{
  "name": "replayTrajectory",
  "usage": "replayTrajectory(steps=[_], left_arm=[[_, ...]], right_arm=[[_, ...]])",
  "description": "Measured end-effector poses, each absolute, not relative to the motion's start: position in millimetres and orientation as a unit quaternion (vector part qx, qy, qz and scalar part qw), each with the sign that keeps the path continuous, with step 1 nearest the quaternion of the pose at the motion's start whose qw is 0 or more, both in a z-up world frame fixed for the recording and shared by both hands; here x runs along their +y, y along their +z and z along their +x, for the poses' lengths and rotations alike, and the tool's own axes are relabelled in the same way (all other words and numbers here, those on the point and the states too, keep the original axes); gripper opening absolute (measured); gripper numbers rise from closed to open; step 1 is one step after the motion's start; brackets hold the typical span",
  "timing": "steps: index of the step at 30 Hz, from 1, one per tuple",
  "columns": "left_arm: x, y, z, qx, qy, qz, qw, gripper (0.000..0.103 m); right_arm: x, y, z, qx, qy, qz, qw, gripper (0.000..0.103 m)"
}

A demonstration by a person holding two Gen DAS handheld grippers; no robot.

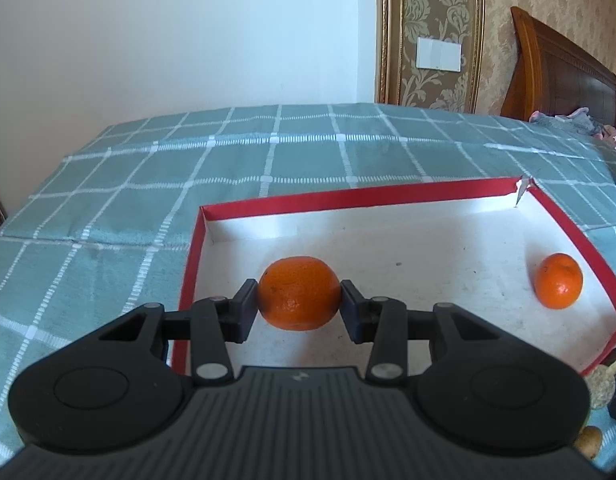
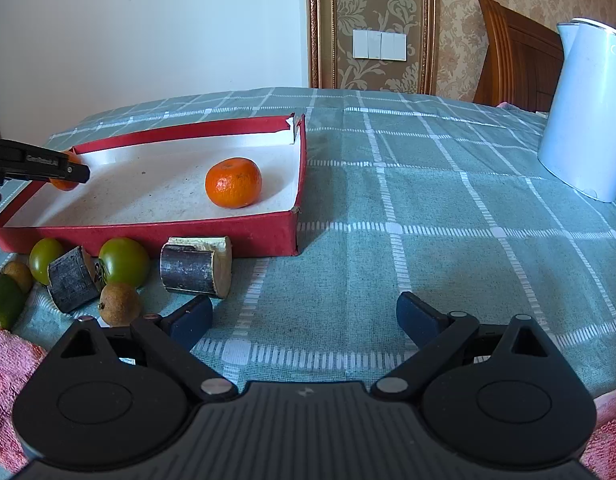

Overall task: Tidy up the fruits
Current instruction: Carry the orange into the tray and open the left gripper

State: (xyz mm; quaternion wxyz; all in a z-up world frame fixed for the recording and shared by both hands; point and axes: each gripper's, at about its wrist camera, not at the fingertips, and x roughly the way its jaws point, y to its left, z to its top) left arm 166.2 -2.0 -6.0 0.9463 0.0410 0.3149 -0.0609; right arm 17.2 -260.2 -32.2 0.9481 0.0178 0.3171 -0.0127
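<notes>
My left gripper (image 1: 299, 300) is shut on an orange tangerine (image 1: 299, 293) and holds it just above the white floor of the red-walled box (image 1: 347, 198), near its left side. In the right wrist view this gripper (image 2: 74, 170) and its tangerine (image 2: 64, 184) show at the box's left end. A second tangerine (image 1: 559, 280) lies in the box by the right wall; it also shows in the right wrist view (image 2: 233, 182). My right gripper (image 2: 304, 314) is open and empty over the cloth, in front of the box (image 2: 148, 236).
In front of the box lie two green fruits (image 2: 124, 261) (image 2: 45, 260), two dark sugarcane pieces (image 2: 196, 267) (image 2: 74, 280), small brown fruits (image 2: 119, 304) and a green piece (image 2: 4, 300). A white kettle (image 2: 587, 112) stands at the right. A pink towel (image 2: 8, 380) lies near left.
</notes>
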Motion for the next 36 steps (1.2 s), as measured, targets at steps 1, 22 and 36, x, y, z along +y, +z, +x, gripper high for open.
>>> replayTrajectory(steps=[1,22,36], left_arm=[[-2.7,-7.2,167.3,0.317,-0.06,0.042,0.946,0.04],[3.1,11.5,146.5,0.295,-0.042,0.045,0.953,0.075],[36.1,20.1,16.1,0.221,-0.079,0.017,0.972,0.086]], right_arm=[[-259.8,-32.2,17.4,0.317,-0.013,0.018,0.948,0.099],[-258.8,-32.2,17.9,0.317,-0.013,0.018,0.948,0.1],[-258.5,-32.6,18.4,0.317,-0.014,0.017,0.948,0.1]])
